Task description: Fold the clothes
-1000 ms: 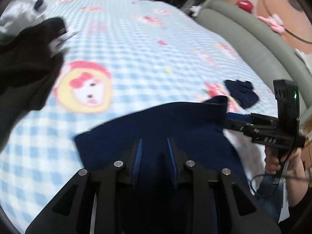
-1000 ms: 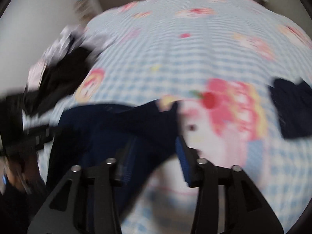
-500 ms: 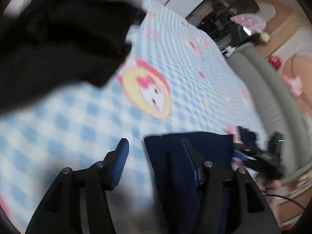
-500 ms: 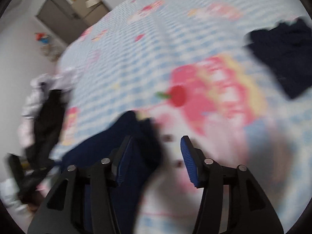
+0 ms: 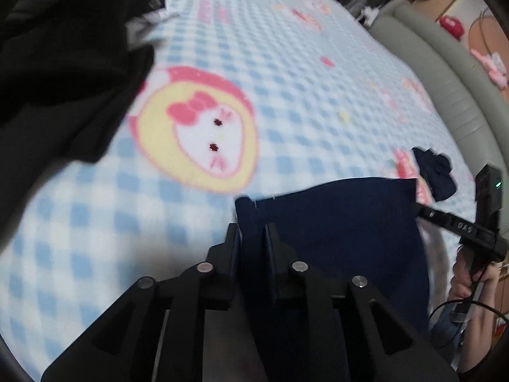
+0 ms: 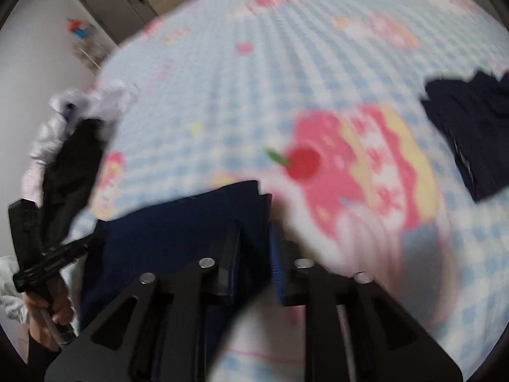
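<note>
A navy blue garment [image 5: 343, 219] lies at the near edge of the bed, stretched between my two grippers. My left gripper [image 5: 253, 238] is shut on its left corner. My right gripper [image 6: 254, 235] is shut on its right corner; the garment [image 6: 178, 229] spreads to the left of it. The right gripper also shows in the left wrist view [image 5: 458, 226], at the garment's far right edge. The left gripper shows in the right wrist view [image 6: 51, 264], at the garment's left edge.
The bed has a blue checked sheet [image 5: 286, 63] with pink cartoon prints. A black garment heap [image 5: 57, 73] lies at the left. A small folded navy piece [image 6: 477, 146] lies at the right. A grey padded bed frame [image 5: 445, 73] runs along the far side.
Both grippers were open half a second ago; both have closed on the navy garment's corners. The views have swung back toward the bed's middle.
</note>
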A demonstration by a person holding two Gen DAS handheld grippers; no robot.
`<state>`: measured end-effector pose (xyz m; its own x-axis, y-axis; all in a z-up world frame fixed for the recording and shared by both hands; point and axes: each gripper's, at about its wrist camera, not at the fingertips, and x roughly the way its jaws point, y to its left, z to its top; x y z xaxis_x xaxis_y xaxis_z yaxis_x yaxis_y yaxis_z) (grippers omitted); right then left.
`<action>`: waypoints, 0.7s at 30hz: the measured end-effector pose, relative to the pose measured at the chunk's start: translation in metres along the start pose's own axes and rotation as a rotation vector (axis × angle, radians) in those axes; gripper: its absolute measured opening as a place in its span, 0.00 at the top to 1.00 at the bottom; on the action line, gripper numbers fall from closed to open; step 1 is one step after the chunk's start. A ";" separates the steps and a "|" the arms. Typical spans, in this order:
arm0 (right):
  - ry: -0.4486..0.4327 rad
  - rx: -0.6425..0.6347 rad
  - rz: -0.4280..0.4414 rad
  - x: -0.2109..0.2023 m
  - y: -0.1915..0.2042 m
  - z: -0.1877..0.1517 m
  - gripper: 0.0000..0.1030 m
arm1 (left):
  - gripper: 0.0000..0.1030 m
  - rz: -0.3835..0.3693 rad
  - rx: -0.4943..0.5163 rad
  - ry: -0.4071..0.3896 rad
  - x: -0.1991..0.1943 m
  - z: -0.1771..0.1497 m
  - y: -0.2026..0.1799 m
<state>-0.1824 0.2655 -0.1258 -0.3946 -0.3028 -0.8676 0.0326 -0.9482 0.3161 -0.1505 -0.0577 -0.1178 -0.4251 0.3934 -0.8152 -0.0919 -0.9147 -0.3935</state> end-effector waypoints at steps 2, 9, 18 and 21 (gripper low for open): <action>-0.033 -0.021 0.028 -0.021 0.002 -0.007 0.68 | 0.64 -0.033 -0.009 -0.050 -0.023 -0.014 0.000; -0.077 -0.098 0.158 -0.073 0.035 -0.053 0.58 | 0.59 -0.066 -0.116 -0.062 -0.050 -0.070 0.007; 0.025 -0.219 0.108 -0.035 0.087 -0.149 0.49 | 0.68 -0.090 -0.117 -0.087 -0.055 -0.110 -0.009; 0.008 -0.170 0.045 -0.033 0.076 -0.158 0.53 | 0.69 -0.086 -0.102 -0.084 -0.056 -0.117 -0.009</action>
<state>-0.0218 0.1878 -0.1343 -0.3821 -0.3458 -0.8570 0.2057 -0.9359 0.2859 -0.0203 -0.0609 -0.1188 -0.4938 0.4568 -0.7399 -0.0409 -0.8622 -0.5050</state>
